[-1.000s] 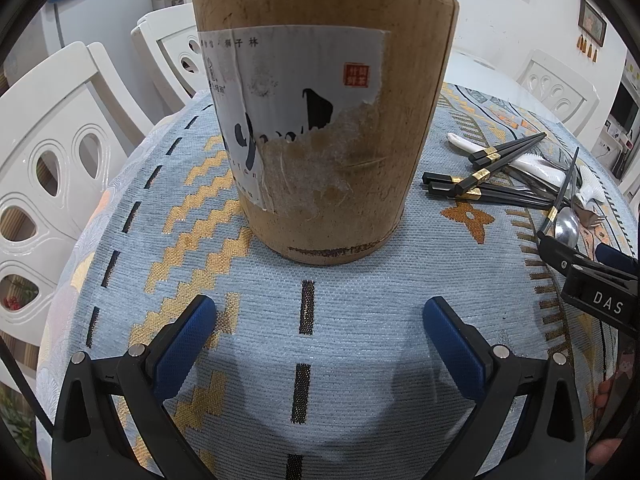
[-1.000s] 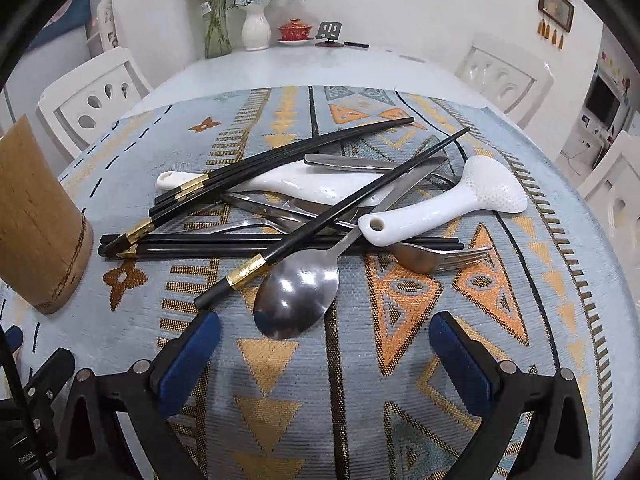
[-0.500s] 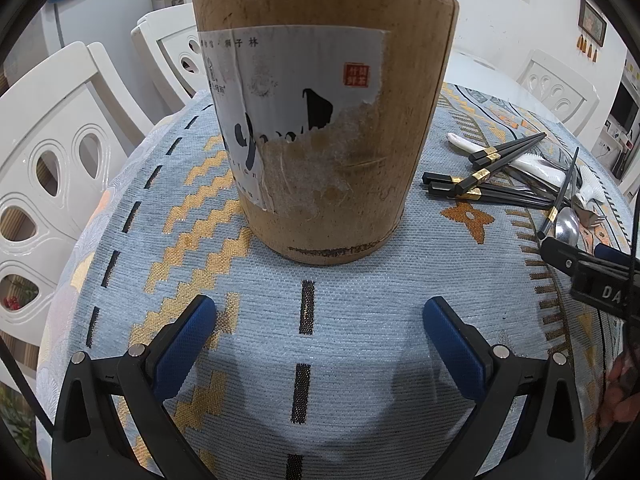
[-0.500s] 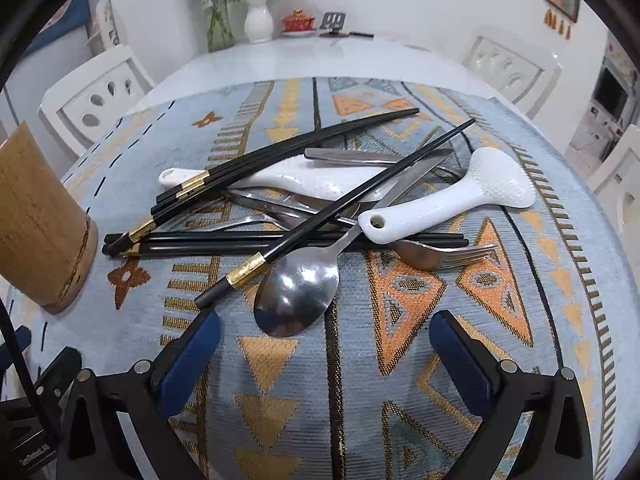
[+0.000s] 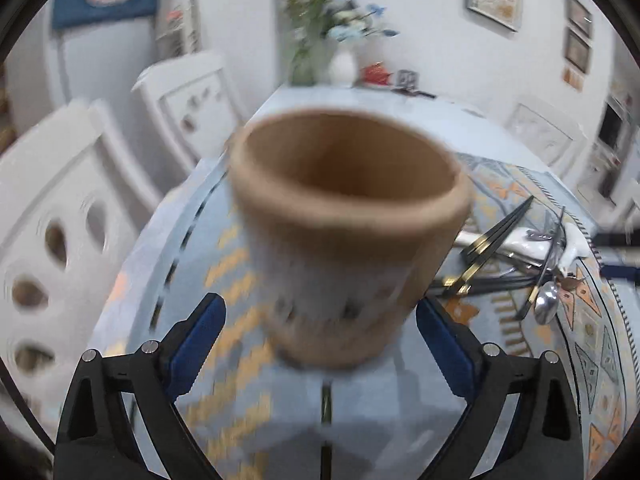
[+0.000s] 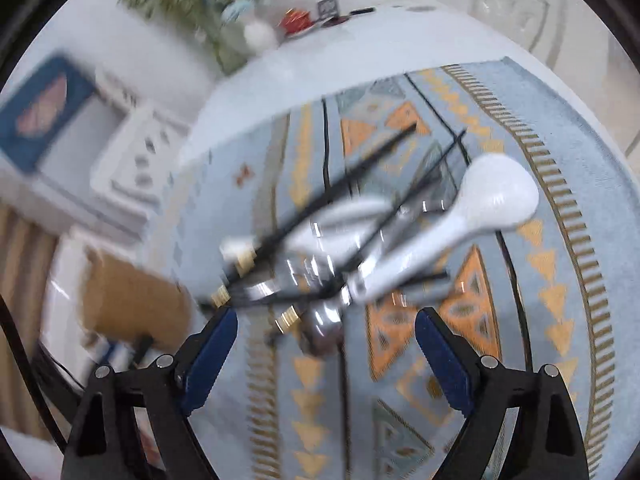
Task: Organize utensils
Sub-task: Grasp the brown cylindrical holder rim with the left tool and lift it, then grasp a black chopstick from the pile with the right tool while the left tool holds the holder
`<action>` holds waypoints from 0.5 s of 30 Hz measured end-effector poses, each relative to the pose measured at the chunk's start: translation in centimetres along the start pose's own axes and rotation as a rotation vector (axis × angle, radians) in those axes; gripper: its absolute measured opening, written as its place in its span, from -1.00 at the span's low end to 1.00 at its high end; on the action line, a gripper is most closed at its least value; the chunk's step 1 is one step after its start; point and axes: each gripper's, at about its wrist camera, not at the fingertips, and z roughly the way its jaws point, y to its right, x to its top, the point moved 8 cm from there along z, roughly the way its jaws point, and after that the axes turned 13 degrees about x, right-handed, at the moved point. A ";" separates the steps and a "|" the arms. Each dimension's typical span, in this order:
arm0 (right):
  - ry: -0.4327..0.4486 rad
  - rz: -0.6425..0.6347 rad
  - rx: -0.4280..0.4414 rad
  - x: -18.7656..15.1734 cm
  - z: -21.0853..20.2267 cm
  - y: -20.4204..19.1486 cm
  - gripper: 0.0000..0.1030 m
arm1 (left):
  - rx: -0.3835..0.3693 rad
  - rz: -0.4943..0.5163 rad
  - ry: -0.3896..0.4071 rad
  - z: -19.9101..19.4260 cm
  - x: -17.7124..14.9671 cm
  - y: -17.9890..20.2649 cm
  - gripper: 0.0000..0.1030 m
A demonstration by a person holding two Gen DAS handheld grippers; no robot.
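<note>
A brown cardboard cylinder (image 5: pixel 352 216) stands upright on the patterned cloth, and I look down into its open top. My left gripper (image 5: pixel 320 302) is open; in the blurred picture its blue pads (image 5: pixel 200 332) flank the cylinder's base without pressing on it. To the right lies the utensil pile (image 5: pixel 520 264). In the right wrist view that pile holds black chopsticks (image 6: pixel 360 176), a white ceramic spoon (image 6: pixel 480 208) and a metal spoon (image 6: pixel 320 328). My right gripper (image 6: pixel 326 314) hangs open over the metal spoon's bowl; its jaws have just been closing a little and grip nothing. The cylinder (image 6: pixel 132 304) shows at the left.
The blue and orange cloth (image 6: pixel 560 184) covers a round white table. White chairs (image 5: pixel 60 208) stand at the left, another chair (image 6: pixel 512 12) at the far right. A vase of flowers (image 5: pixel 342 66) and small items sit at the table's far side.
My left gripper rose and now looks into the cylinder from above. My right gripper rose, rolled and came closer over the pile, and its fingers stand slightly narrower. Both views are blurred.
</note>
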 end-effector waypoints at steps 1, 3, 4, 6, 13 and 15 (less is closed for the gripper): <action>0.008 0.053 0.039 1.1 -0.1 0.1 0.74 | 0.017 0.043 0.032 -0.1 0.6 0.5 0.89; 0.018 0.199 0.107 3.4 0.2 0.9 0.72 | 0.050 0.079 0.074 -0.3 1.5 1.0 0.89; 0.016 0.255 0.133 4.2 0.6 1.1 0.68 | 0.056 0.077 0.085 -0.2 1.8 1.2 0.89; 0.007 0.403 0.222 5.4 1.9 1.6 0.38 | 0.062 0.040 0.092 0.0 2.2 1.2 0.90; -0.079 0.432 0.244 8.5 7.2 -0.8 0.24 | 0.082 0.006 0.158 0.7 2.3 1.6 0.92; -0.095 0.443 0.165 8.3 8.3 0.1 0.09 | 0.082 0.005 0.172 0.6 2.2 1.6 0.92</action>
